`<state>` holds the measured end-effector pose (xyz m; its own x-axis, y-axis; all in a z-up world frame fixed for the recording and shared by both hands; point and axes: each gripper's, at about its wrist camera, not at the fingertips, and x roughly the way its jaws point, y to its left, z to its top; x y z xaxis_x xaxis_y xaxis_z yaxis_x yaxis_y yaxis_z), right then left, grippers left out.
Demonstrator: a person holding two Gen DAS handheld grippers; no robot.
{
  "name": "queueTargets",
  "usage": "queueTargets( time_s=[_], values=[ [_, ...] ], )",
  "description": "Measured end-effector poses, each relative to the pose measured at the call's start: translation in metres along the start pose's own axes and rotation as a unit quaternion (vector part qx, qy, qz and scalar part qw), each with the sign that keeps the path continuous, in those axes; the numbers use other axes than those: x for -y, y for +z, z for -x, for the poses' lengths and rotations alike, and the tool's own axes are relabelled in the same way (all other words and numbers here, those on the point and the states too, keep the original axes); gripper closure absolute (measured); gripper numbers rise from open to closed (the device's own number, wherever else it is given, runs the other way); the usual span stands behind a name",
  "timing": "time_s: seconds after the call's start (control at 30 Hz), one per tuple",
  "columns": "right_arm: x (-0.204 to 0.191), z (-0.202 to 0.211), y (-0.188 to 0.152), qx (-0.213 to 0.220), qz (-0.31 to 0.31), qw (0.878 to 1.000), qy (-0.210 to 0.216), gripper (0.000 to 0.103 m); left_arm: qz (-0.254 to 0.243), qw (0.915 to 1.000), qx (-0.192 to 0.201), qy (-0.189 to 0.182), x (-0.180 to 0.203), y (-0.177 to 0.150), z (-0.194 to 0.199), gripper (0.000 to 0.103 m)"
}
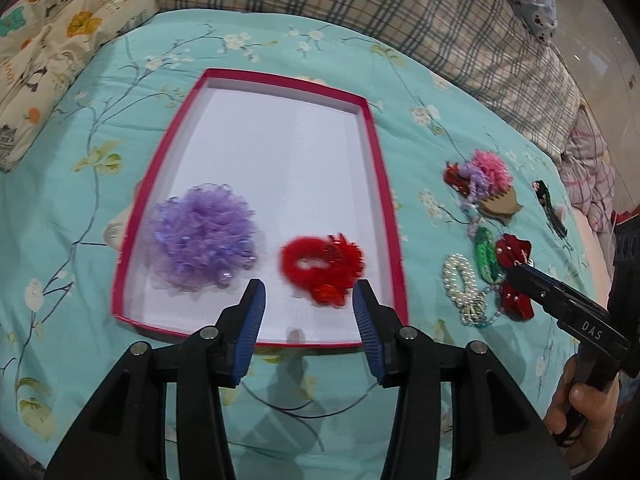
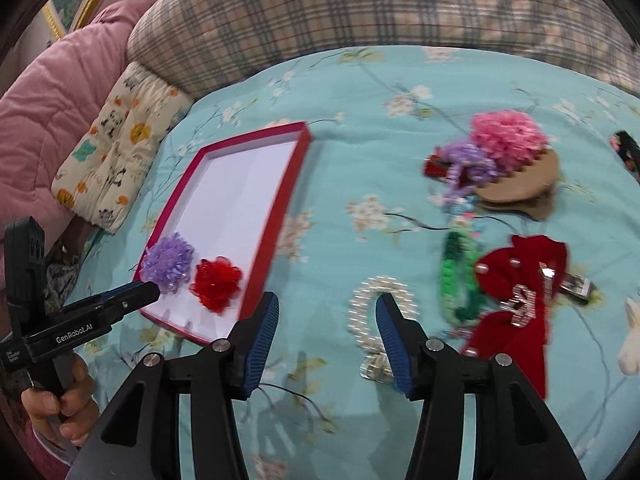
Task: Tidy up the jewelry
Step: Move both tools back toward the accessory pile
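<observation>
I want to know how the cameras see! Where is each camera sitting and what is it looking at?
Left wrist: on the left gripper, looking down past its open fingers at the red tray; the right hand shows.
Right wrist: on the right gripper, looking down at the pearl bracelet; the left hand shows.
Both see the tray, purple scrunchie and red scrunchie.
</observation>
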<state>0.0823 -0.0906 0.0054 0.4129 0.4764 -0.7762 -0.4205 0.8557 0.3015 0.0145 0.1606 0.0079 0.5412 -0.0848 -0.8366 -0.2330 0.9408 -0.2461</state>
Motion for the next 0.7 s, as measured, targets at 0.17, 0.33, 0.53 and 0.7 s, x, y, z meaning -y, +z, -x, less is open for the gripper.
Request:
queueTargets(
  time_s=[0.17,0.33,0.53,0.7],
  values=[
    [0.031,0.014,-0.006,0.007,-0.024,0.999,-0.021,0.048,-0.013,0.9999,-0.004,-0.009,0.018,0.001,-0.004,0.059],
    [0.06,0.027,-0.01,0.012,-0.049,0.998,-0.04,0.048,-0.026,0.9994,-0.011,-0.02,0.037,0.002,-0.011,0.059],
    [0.088,0.039,-0.014,0.021,-0.066,0.996,-0.063,0.048,-0.051,0.9978,-0.024,-0.034,0.065,-0.001,-0.02,0.059],
    [0.11,0.04,-0.021,0.017,-0.084,0.994,-0.074,0.048,-0.075,0.9955,-0.037,-0.045,0.094,-0.004,-0.032,0.059]
  ],
)
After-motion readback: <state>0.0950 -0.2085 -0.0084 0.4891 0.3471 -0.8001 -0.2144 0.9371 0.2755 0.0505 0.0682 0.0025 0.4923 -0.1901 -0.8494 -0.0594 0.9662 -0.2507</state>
